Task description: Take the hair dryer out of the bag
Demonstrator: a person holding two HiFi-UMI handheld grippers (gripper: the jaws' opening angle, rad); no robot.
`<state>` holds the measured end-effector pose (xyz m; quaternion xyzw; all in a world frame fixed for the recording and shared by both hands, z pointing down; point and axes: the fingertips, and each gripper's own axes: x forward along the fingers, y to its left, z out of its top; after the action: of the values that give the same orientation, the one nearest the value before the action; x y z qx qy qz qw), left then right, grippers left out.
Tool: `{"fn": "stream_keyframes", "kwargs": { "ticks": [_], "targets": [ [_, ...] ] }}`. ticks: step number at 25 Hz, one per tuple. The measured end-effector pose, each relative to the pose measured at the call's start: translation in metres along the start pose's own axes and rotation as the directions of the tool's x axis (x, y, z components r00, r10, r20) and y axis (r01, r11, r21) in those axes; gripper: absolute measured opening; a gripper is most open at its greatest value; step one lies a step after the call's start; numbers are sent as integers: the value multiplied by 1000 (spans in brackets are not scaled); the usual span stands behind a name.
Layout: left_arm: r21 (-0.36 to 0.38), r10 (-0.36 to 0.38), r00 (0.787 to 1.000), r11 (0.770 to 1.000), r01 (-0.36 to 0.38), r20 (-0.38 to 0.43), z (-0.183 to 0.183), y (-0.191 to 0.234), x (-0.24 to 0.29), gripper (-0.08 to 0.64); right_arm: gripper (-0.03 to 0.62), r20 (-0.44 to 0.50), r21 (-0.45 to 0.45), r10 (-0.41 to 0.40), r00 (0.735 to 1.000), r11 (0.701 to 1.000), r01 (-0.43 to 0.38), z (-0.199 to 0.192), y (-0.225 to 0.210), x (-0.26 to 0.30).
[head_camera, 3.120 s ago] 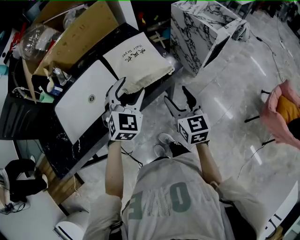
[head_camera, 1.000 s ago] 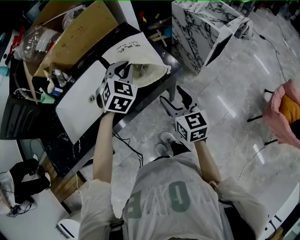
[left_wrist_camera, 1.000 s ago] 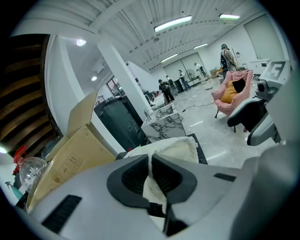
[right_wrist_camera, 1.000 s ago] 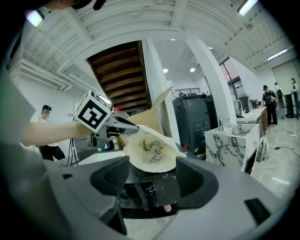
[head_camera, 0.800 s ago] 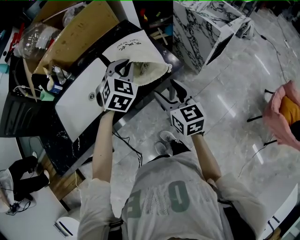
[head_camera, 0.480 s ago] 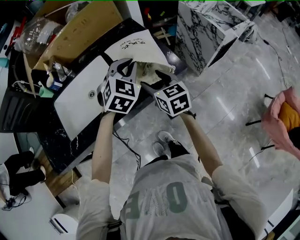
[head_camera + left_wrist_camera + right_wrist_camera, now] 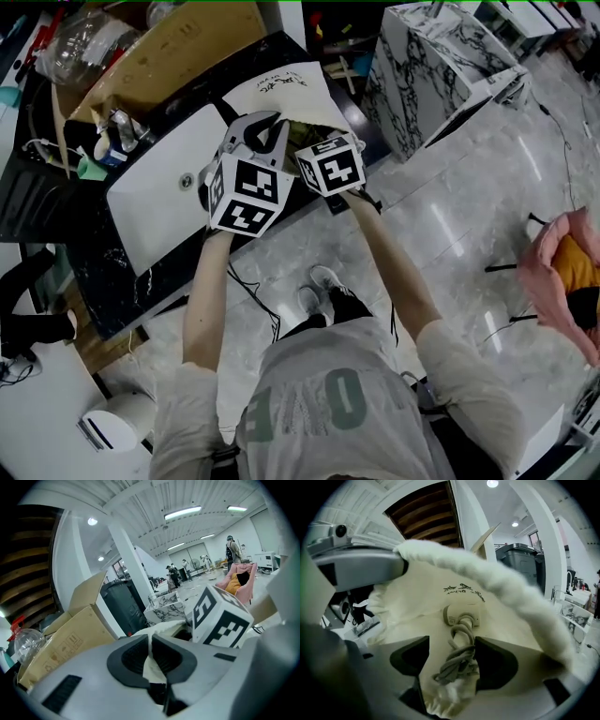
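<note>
A cream cloth bag with black print lies on the black table. My left gripper is shut on the bag's upper rim and holds the mouth lifted open. My right gripper is at the open mouth, jaws open. In the right gripper view the grey coiled cord lies between those open jaws, apart from both pads. Deeper in the bag, the cord runs to the pale end of the hair dryer. The rest of the dryer is hidden by fabric.
A white panel lies on the table left of the bag. A cardboard box and small clutter stand behind it. To the right stands a marble-patterned block on the pale floor, and at far right a pink chair.
My right gripper swung up and left from over the floor to the bag's mouth. The left gripper kept its hold on the lifted rim and barely moved.
</note>
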<state>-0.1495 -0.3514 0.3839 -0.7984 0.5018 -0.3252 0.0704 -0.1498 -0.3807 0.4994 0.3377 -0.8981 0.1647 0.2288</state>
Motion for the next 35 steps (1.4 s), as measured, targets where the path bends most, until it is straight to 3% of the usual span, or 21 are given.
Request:
{"fn": "stream_keyframes", "kwargs": {
  "ticks": [11, 17, 25, 35],
  "targets": [
    [3, -13, 1000, 1000, 13, -4, 0, 6, 7, 46, 313, -71, 7, -62, 996, 998, 62, 9, -23, 48],
    [-1, -14, 1000, 1000, 14, -14, -5, 11, 10, 46, 308, -146, 78, 17, 989, 997, -5, -6, -10, 64],
    [-12, -11, 1000, 1000, 10, -19, -10, 13, 12, 46, 247, -170, 87, 10, 985, 996, 5, -9, -12, 66],
    [-5, -9, 999, 1000, 9, -42, -11, 12, 16, 44, 245, -166, 116, 39, 985, 993, -20, -7, -8, 59]
  ]
}}
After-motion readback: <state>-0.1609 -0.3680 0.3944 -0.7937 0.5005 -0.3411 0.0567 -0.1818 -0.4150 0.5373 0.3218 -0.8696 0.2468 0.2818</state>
